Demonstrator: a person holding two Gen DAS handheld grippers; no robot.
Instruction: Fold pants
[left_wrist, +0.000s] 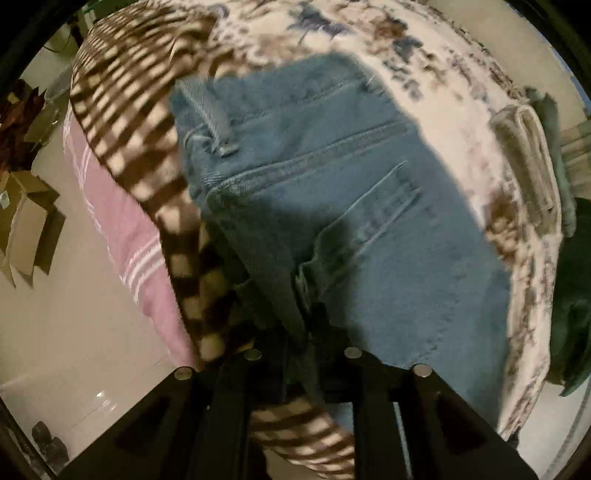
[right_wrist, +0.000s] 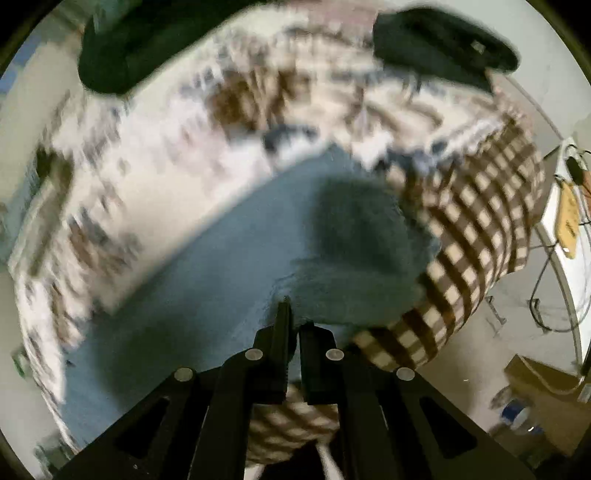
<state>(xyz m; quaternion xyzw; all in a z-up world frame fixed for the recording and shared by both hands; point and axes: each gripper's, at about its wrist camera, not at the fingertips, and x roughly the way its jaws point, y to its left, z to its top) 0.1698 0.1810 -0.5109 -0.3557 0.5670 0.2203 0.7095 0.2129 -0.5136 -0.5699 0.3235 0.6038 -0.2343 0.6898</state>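
Observation:
Blue denim pants (left_wrist: 332, 192) lie on a bed with a floral cover (left_wrist: 443, 92). In the left wrist view I see the waistband, a belt loop and a back pocket. My left gripper (left_wrist: 301, 314) is shut on the waistband edge of the pants, with denim bunched between the fingers. In the right wrist view, which is blurred by motion, the pants (right_wrist: 229, 266) stretch across the bed. My right gripper (right_wrist: 295, 325) is shut on a denim edge near the bed's side.
A brown checked blanket (left_wrist: 140, 122) hangs over the bed edge; it also shows in the right wrist view (right_wrist: 480, 221). A pink striped cloth (left_wrist: 122, 229) hangs below it. Folded clothes (left_wrist: 528, 166) and dark garments (right_wrist: 443, 40) lie on the bed. Cardboard boxes (left_wrist: 26, 221) stand on the floor.

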